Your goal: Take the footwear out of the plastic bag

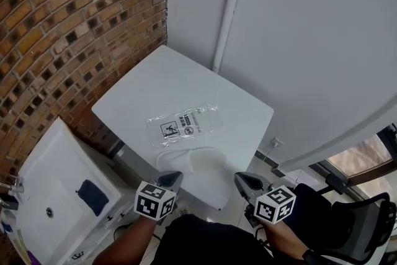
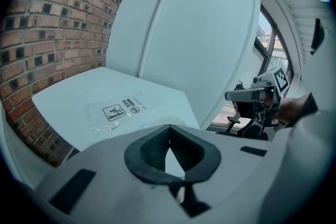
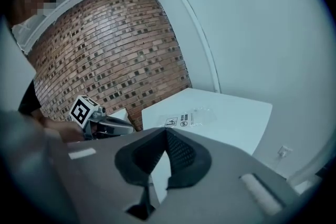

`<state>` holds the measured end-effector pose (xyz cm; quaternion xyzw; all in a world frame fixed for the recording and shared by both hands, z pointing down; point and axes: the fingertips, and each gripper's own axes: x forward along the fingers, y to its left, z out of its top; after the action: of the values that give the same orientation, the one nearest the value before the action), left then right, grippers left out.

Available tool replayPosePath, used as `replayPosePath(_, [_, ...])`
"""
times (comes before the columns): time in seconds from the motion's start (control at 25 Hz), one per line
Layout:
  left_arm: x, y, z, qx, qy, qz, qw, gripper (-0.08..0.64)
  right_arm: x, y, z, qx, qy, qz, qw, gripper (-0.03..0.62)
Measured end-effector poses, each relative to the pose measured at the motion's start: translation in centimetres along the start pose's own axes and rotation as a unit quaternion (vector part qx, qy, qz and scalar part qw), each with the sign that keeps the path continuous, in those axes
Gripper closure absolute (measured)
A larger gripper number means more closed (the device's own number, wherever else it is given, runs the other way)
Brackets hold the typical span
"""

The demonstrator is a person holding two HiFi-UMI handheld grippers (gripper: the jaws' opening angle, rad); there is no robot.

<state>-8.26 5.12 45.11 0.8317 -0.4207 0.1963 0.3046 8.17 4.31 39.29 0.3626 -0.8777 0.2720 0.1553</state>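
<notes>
A clear plastic bag (image 1: 184, 124) with black print lies flat in the middle of the white table (image 1: 155, 80). Just in front of it, by the table's near edge, lies a pair of white slippers (image 1: 193, 162), outside the bag. My left gripper (image 1: 172, 177) hovers at the near edge beside the slippers, its jaws shut on nothing. My right gripper (image 1: 244, 179) hangs off the table's near right corner, shut and empty too. In the left gripper view the bag (image 2: 118, 110) lies beyond the closed jaws (image 2: 169, 131). The right gripper view shows the bag (image 3: 191, 117) far off past its own closed jaws (image 3: 167, 134).
A brick wall (image 1: 68, 28) runs along the table's left side. Behind the table is a white wall with an upright pipe (image 1: 228, 9). A white cabinet (image 1: 56, 195) with a dark blue item stands at lower left. A black chair (image 1: 353, 226) is at lower right.
</notes>
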Motion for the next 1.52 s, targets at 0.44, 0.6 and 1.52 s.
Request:
replayPosePath(0.44, [-1.1,-9.0,-1.4,0.013,-0.010,-0.005,0.9999,0.552,-8.6,1.5,-2.8,-0.005,-0.025,0.004,1.000,0.592])
replayPosePath(0.6, [-3.4,-11.5,-2.9,0.008,-0.017,0.011,0.9998,0.552,-10.7,1.9,-4.4,0.014,-0.027,0.013,0.999,0.592])
replayPosePath(1.52, [-7.3,-16.4,-6.9,0.041,0.010,0.015,0.9990,0.552,-13.3,5.6,-9.0,0.013,-0.029,0.036,0.999,0.592])
